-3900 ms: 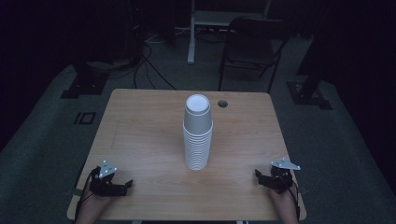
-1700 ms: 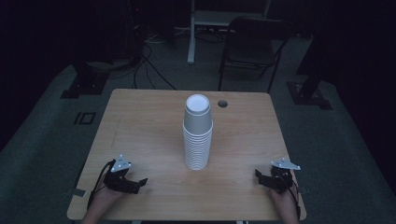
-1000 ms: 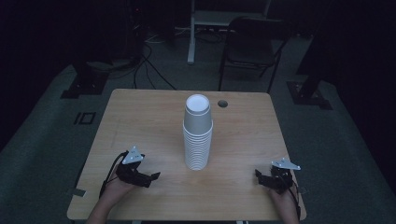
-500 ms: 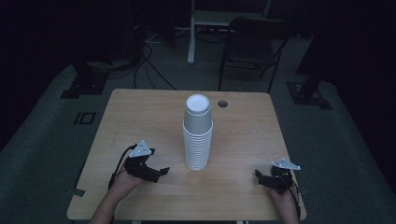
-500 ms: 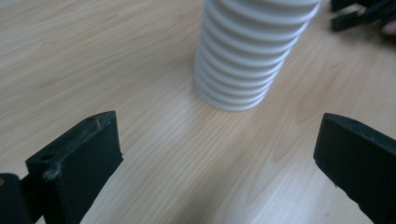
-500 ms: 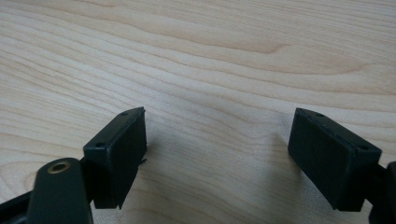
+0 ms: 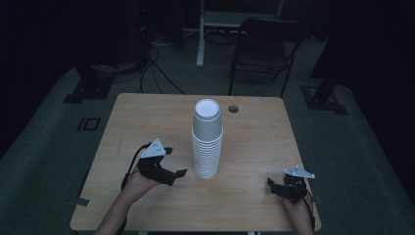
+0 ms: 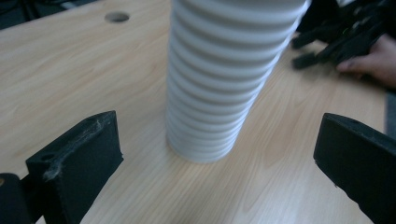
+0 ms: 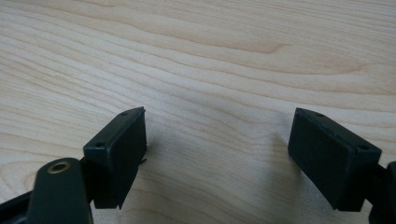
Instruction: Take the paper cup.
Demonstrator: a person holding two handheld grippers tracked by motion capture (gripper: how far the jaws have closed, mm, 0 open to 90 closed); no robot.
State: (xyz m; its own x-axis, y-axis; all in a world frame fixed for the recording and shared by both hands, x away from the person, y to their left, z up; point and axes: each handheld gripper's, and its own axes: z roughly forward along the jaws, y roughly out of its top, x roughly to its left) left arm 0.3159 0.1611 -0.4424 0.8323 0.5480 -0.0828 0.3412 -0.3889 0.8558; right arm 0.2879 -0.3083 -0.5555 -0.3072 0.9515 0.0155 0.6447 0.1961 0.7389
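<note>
A tall stack of white paper cups (image 7: 207, 142) stands upside down in the middle of the wooden table (image 7: 147, 117). My left gripper (image 7: 176, 160) is open just left of the stack's base, jaws pointing at it without touching. In the left gripper view the ribbed stack (image 8: 224, 70) rises close ahead, centred between the two wide-apart jaws of the left gripper (image 8: 215, 156). My right gripper (image 7: 272, 185) rests open near the front right corner, well away from the cups. In its own view the right gripper (image 9: 217, 149) has bare wood between its jaws.
A round cable hole (image 7: 233, 108) sits at the table's far edge behind the stack. A dark chair (image 7: 264, 44) and cables stand on the floor beyond. The other hand with its gripper (image 8: 345, 37) shows past the stack in the left gripper view.
My left gripper has travelled from the front left corner rightward and forward, up to the base of the cup stack. The right gripper has stayed put.
</note>
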